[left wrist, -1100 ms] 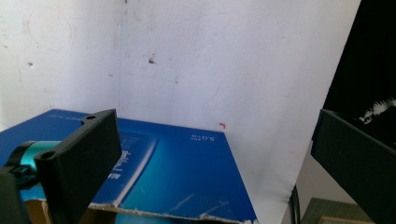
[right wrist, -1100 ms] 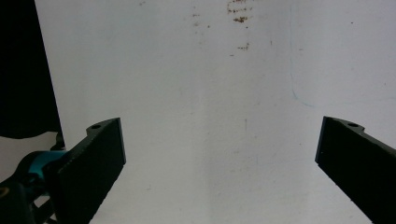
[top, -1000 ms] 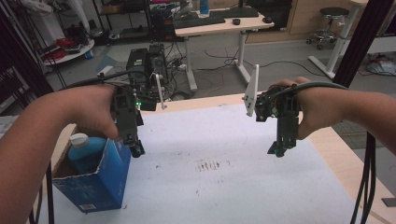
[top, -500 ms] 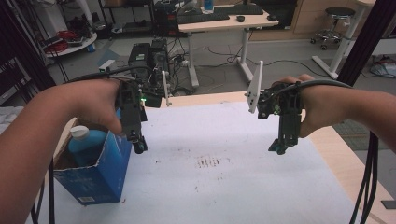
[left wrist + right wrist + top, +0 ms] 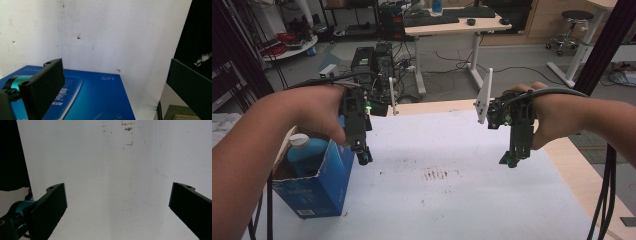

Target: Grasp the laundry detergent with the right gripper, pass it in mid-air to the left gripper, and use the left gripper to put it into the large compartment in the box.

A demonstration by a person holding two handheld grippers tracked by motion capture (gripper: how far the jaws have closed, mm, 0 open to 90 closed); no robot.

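While the blue carton (image 5: 314, 182) stands open-topped at the near left edge of the white table cover (image 5: 462, 200), a teal bottle with a white cap (image 5: 304, 150) sits upright inside it, its cap rising above the carton's rim. From my left gripper view, the carton's printed blue face (image 5: 95, 100) lies below and between the jaws, with the white cover beyond it. My left gripper (image 5: 363, 157) hangs just beside the carton's upper right corner, tips pointing down; I cannot tell whether it touches the cardboard. Its jaws stand wide apart and grip nothing. My right gripper (image 5: 510, 160) hovers well apart from the carton, over the right part of the cover, also pointing down. Its jaws are likewise spread wide, with bare white cover (image 5: 117, 195) between them. A patch of dark specks (image 5: 437, 174) marks the cover between the two grippers. Bare wooden tabletop (image 5: 582, 170) shows along the right edge.
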